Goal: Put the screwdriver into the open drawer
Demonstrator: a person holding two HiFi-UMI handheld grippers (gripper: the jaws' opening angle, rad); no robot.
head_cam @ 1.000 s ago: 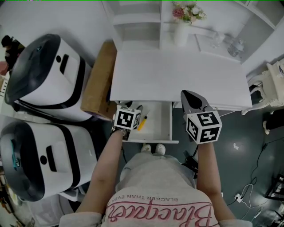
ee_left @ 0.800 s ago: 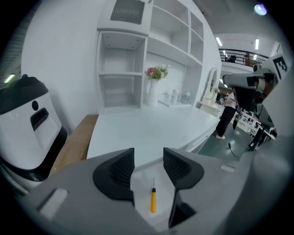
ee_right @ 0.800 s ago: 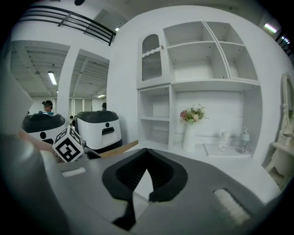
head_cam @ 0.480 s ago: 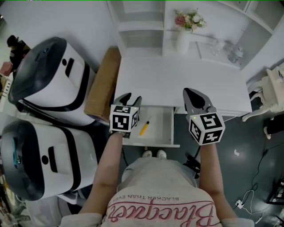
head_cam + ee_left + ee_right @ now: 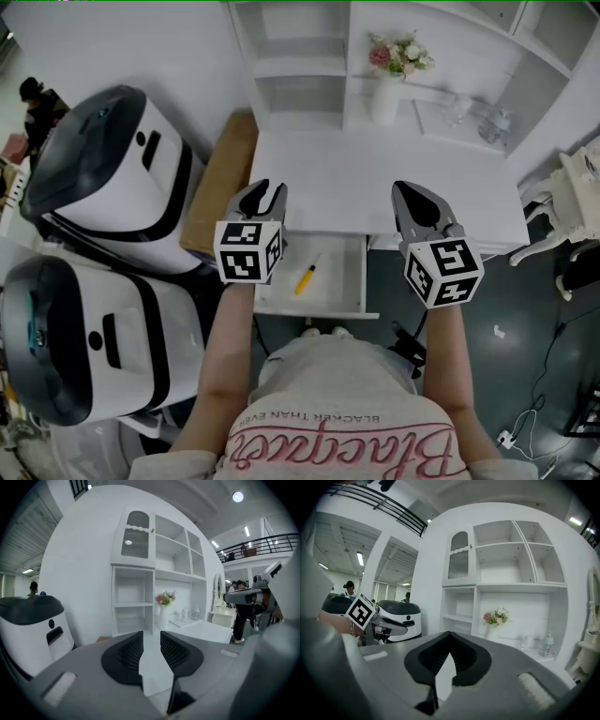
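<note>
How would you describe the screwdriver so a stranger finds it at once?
Find the white desk below the shelves. Its open drawer sticks out toward the person. Inside lies the screwdriver, small, its yellow handle bright against the white bottom.

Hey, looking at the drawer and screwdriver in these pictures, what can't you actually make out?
- Head view: the back of the drawer is hidden under the desk top.
- Head view: the screwdriver is too small to tell its tip type.
- Gripper views: neither shows drawer or screwdriver; both face the shelves.
- Head view: the glass items at upper right are too small to identify.
</note>
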